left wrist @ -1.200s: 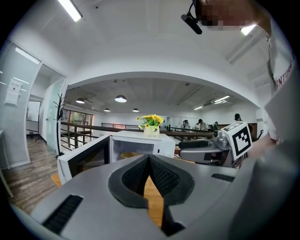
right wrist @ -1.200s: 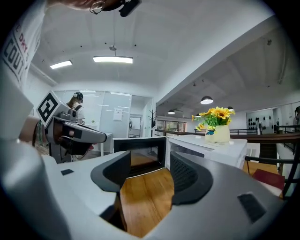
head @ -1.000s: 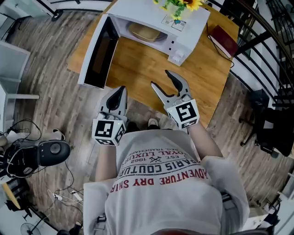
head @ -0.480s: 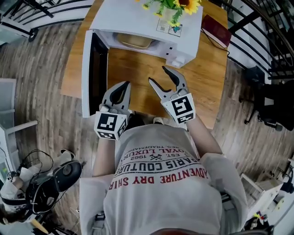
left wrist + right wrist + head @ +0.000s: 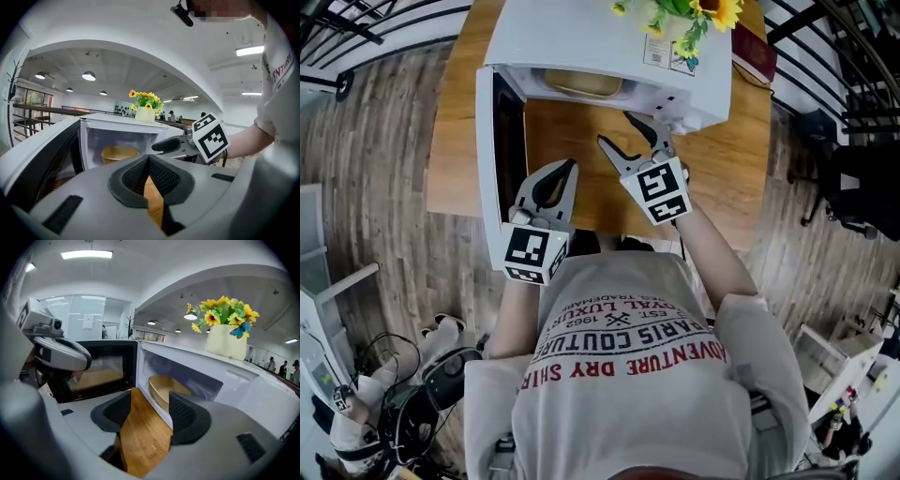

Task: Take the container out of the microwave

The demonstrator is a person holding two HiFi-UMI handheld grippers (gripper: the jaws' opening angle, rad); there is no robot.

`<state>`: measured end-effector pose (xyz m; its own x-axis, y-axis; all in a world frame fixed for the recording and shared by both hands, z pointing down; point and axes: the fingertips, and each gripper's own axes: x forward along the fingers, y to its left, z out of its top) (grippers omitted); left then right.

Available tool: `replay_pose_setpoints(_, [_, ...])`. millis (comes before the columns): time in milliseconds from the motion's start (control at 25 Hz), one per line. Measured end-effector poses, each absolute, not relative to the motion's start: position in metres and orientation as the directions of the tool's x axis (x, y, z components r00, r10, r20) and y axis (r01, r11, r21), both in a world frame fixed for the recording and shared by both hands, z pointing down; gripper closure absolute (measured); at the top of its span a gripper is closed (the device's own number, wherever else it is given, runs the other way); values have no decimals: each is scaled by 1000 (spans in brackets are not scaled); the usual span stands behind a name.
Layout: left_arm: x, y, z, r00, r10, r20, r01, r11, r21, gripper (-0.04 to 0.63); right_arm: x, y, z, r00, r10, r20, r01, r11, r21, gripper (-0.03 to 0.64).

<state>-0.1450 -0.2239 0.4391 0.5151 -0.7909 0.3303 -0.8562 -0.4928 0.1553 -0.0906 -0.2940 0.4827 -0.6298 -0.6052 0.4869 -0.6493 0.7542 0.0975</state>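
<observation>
A wooden table [image 5: 722,141] was seen under a white microwave [image 5: 581,33], whose door [image 5: 492,159] was swung fully open to the left. The tan container [image 5: 581,82] was left inside the cavity, untouched by either tool. The right gripper [image 5: 619,129] was held just before the opening, its 2 jaws spread wide with only tabletop between them. The left gripper [image 5: 570,167] was kept lower, near the door, its jaws pressed together at the tips on nothing. Sunflowers [image 5: 694,11] were set on top of the microwave.
</observation>
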Motion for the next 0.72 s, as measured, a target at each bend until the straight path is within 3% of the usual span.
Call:
replay_pose_setpoints(360, [-164,-234,450,536,-772,341,-844,-494,208,583,-119,-338,522,-534,-586,609,-647,748,152,370])
replay_pose_setpoints(720, [-180,-238,457,539,-767,349,-842,-491,221,583,-135,-365,558,-439,-514,737,-558,799,224,382])
